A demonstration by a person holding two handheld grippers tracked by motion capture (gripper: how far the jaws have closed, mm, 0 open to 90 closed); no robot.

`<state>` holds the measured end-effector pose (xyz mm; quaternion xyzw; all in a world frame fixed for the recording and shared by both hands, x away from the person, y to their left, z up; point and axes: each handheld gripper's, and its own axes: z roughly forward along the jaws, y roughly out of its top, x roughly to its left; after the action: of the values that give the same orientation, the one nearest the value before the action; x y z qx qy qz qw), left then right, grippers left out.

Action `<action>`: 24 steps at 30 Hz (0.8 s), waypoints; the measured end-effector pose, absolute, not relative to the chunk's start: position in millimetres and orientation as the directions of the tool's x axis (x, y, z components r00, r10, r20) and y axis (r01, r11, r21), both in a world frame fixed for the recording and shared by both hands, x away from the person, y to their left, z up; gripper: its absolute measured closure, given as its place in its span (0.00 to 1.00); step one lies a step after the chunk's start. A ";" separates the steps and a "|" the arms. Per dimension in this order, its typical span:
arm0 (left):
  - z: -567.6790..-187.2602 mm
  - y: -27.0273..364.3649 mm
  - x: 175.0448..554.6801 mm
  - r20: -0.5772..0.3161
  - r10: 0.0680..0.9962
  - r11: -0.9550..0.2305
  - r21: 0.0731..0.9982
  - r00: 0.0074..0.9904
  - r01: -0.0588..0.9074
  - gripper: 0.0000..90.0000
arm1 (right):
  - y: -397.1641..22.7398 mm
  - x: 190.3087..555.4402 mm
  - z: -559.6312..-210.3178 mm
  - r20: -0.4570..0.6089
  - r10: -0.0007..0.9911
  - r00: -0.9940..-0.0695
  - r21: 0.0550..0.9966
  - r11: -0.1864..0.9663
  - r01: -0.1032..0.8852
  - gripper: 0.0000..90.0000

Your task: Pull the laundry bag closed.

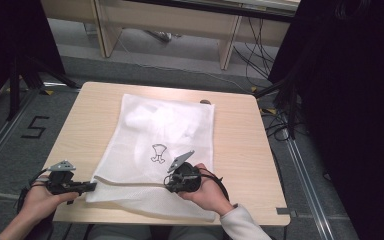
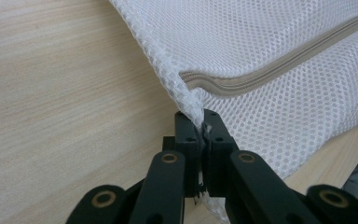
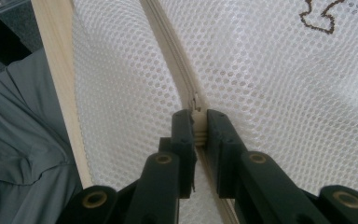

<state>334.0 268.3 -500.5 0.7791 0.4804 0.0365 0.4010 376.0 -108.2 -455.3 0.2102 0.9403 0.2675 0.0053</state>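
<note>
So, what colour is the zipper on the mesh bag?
Beige, on the white mesh bag; the zipper shows best in the left gripper view.

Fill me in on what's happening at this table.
A person works a white mesh laundry bag lying flat on the wooden table with two handheld grippers. The left gripper pinches the bag's corner edge near the zipper's end. The right gripper is clamped on the zipper, apparently at its slider.

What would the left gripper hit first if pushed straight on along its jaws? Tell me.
The left gripper is already shut on the corner of the white mesh bag, so it meets nothing new: it would probably push into that mesh near the zipper end. Depth beyond is unclear.
</note>
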 end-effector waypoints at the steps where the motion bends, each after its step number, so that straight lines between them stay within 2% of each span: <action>1: -500.8 267.6 333.9 -0.331 0.780 -0.208 0.662 0.531 0.720 0.96 | -108.7 376.2 -455.6 0.095 0.398 -0.912 0.509 0.768 0.388 0.92; 4: -501.0 267.2 333.8 -0.332 0.781 -0.205 0.663 0.528 0.720 0.96 | -109.8 376.3 -455.6 0.091 0.396 -0.914 0.507 0.771 0.385 0.92; 5: -500.0 270.8 334.5 -0.305 0.775 -0.254 0.652 0.554 0.714 0.96 | -110.2 375.9 -455.6 0.096 0.399 -0.912 0.505 0.770 0.390 0.92; 9: -500.2 270.6 334.4 -0.307 0.776 -0.251 0.652 0.551 0.716 0.96 | -111.7 376.1 -455.8 0.098 0.399 -0.912 0.506 0.769 0.391 0.92; 11: -501.1 267.2 333.7 -0.329 0.784 -0.205 0.662 0.526 0.721 0.96 | -112.8 376.1 -456.0 0.095 0.405 -0.909 0.508 0.766 0.394 0.92; 24: -500.4 270.6 334.6 -0.307 0.776 -0.251 0.651 0.551 0.716 0.96 | -121.2 375.6 -455.9 0.098 0.413 -0.906 0.501 0.766 0.403 0.92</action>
<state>334.6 270.6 -500.4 0.7900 0.4723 0.0384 0.3890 375.6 -121.2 -455.9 0.2171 0.9395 0.2647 0.0091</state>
